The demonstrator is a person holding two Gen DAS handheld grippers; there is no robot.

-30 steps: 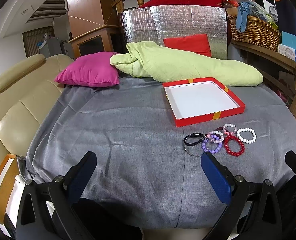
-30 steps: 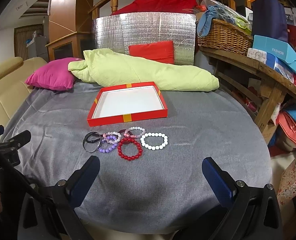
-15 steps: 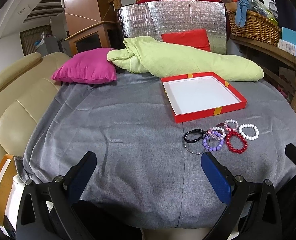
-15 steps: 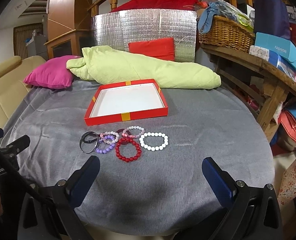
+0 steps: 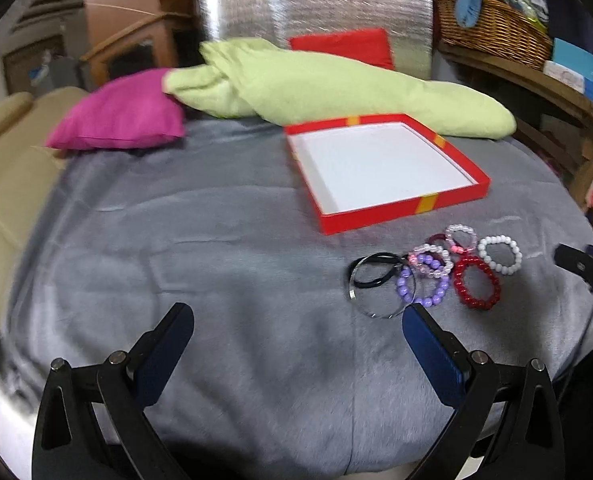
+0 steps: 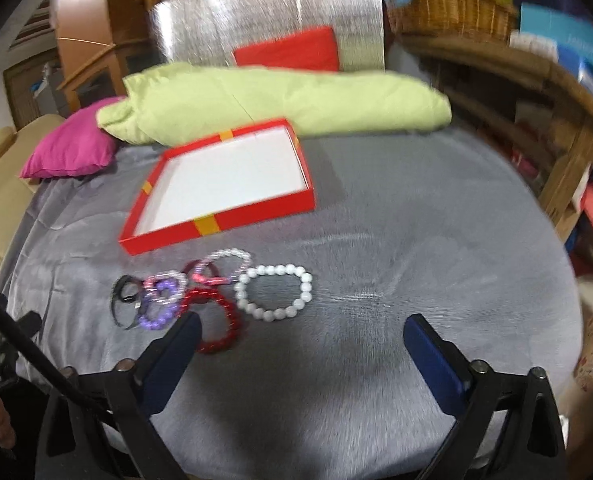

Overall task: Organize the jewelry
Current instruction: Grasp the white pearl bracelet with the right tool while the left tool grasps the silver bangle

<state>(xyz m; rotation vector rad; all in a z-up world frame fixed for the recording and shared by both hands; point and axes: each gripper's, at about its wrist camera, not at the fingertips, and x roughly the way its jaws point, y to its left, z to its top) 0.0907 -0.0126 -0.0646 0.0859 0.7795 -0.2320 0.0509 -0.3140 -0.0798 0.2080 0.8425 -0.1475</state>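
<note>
A cluster of bead bracelets lies on the grey cloth in front of a shallow red box (image 5: 400, 208) (image 6: 264, 212) with a white, bare floor. From left to right there are a black bangle (image 5: 372, 282), a purple bracelet (image 5: 402, 284) (image 6: 152, 322), a red one (image 5: 458, 276) (image 6: 232, 320) and a white one (image 5: 482, 248) (image 6: 274, 270). My left gripper (image 5: 296, 316) is open, its right finger just short of the bangle. My right gripper (image 6: 301, 322) hovers just short of the white bracelet. Its jaws are closing with nothing between them.
A light green quilt (image 5: 336, 88), a magenta pillow (image 5: 120, 120) and a red cushion (image 6: 292, 52) lie behind the box. A wooden shelf with a wicker basket (image 5: 492, 28) runs along the right. A beige sofa (image 5: 0, 168) borders the left.
Both grippers have come forward and down, so the bracelets and box look larger and nearer. The right wrist view has tilted. The bracelets have not moved.
</note>
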